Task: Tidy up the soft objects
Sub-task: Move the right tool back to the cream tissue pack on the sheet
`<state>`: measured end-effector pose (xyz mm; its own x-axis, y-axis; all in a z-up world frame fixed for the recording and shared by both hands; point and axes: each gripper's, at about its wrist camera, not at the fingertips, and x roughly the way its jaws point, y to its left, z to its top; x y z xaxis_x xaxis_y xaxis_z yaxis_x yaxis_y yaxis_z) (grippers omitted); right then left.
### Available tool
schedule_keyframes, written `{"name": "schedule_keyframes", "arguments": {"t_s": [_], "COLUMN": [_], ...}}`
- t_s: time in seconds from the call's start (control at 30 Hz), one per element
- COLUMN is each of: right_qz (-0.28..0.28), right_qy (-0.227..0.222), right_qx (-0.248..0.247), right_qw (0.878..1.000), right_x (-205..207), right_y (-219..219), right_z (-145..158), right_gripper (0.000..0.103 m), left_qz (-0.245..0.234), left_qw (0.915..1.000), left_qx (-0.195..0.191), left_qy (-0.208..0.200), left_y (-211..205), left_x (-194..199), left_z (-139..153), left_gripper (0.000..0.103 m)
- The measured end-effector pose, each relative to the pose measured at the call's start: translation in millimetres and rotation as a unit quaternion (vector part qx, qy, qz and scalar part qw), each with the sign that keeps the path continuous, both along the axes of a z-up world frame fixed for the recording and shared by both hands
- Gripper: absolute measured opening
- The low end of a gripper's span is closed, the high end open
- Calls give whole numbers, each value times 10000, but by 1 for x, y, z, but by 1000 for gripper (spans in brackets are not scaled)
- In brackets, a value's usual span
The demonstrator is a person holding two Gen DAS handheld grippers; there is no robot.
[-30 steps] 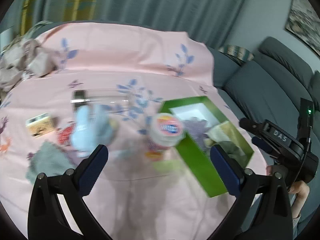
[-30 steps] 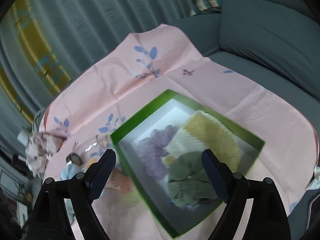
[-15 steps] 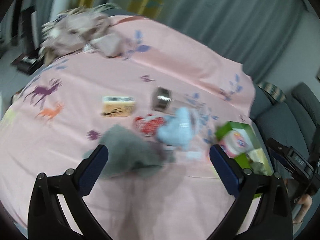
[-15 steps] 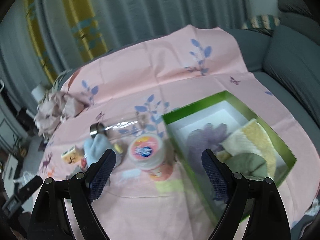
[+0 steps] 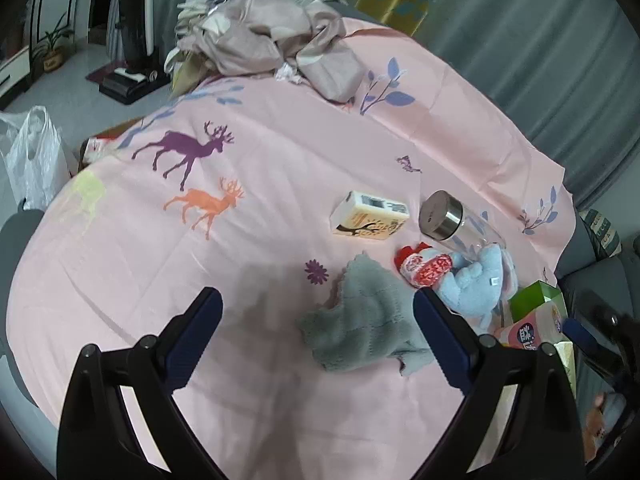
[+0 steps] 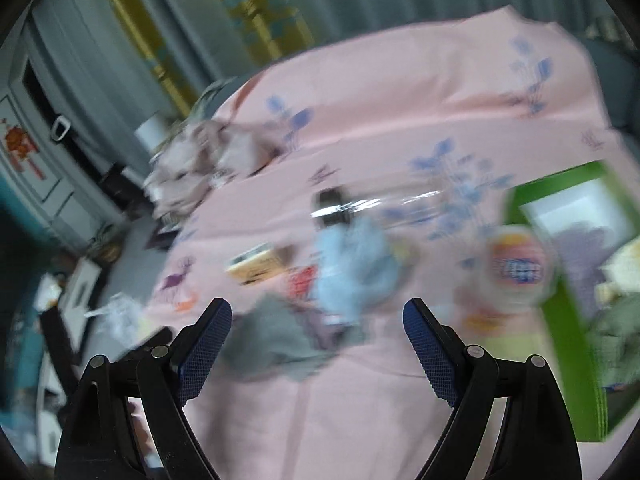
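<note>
A grey soft cloth point(image 5: 362, 322) lies on the pink sheet point(image 5: 240, 272), just left of my left gripper's right finger. A light blue plush toy point(image 5: 476, 284) and a small red-and-white soft item point(image 5: 424, 268) lie beside it. My left gripper point(image 5: 318, 312) is open and empty above the sheet. In the blurred right wrist view my right gripper point(image 6: 318, 322) is open and empty over the grey cloth point(image 6: 276, 340) and blue plush point(image 6: 352, 272). The green box point(image 6: 568, 320) at the right holds purple, yellow and green soft pieces.
A small yellow carton point(image 5: 370, 218), a clear bottle with a steel cap point(image 5: 452, 224) and a round pink-lidded tub point(image 5: 528, 334) lie on the sheet. A heap of beige fabric point(image 5: 272, 40) sits at the far edge. A white plastic bag point(image 5: 32, 156) stands beyond the left edge.
Both grippers have swung left, away from the green box, toward the grey cloth and blue plush. Both stay open and empty.
</note>
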<state>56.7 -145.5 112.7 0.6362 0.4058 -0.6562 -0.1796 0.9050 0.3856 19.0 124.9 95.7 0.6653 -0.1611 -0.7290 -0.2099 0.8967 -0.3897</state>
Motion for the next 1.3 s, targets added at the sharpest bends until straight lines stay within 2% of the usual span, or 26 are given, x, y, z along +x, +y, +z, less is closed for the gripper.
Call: {"name": "schedule_keyframes", "arguments": {"t_s": [0.17,0.37,0.57,0.7,0.73,0.77,0.9,1.1,1.23,1.3], "right_qz": [262,571,423,436,437,463,484,392,200,129], "right_qy": [310,701,991,931,910,885,632,-29,-79,-143], "right_qx": [-496,-1270,-1471,-1864,-1907,-1886,-1836,-1562,-1249,-1384], "right_qw": [9979,9878,9832,9771,9764,9770,9798,9869,9919,9902], "right_x": [50,111,150,160,161,162,150,86,38,16], "right_y": [62,132,157,164,163,163,152,115,81,72], "right_z": [-7,-34,-66,-78,-79,-79,-68,-32,-33,-41], "right_gripper": [88,88,88,88,85,74,74,74,74,74], "left_qz": [284,505,442,361,331,307,268,257,124,60], "left_qw": [9992,9982,9981,9984,9985,9985,9988,9991,9995,9993], "left_qx": [223,5,-224,-278,-290,-297,-270,-77,149,253], "left_qy": [159,328,371,340,334,329,320,327,267,250], "left_y": [10,28,33,30,30,29,27,23,13,8], "left_x": [2,6,7,8,8,8,9,9,7,7], "left_z": [-4,-12,-12,-10,-9,-9,-9,-8,-6,-6], "left_gripper": [95,95,95,95,95,95,95,95,90,90]}}
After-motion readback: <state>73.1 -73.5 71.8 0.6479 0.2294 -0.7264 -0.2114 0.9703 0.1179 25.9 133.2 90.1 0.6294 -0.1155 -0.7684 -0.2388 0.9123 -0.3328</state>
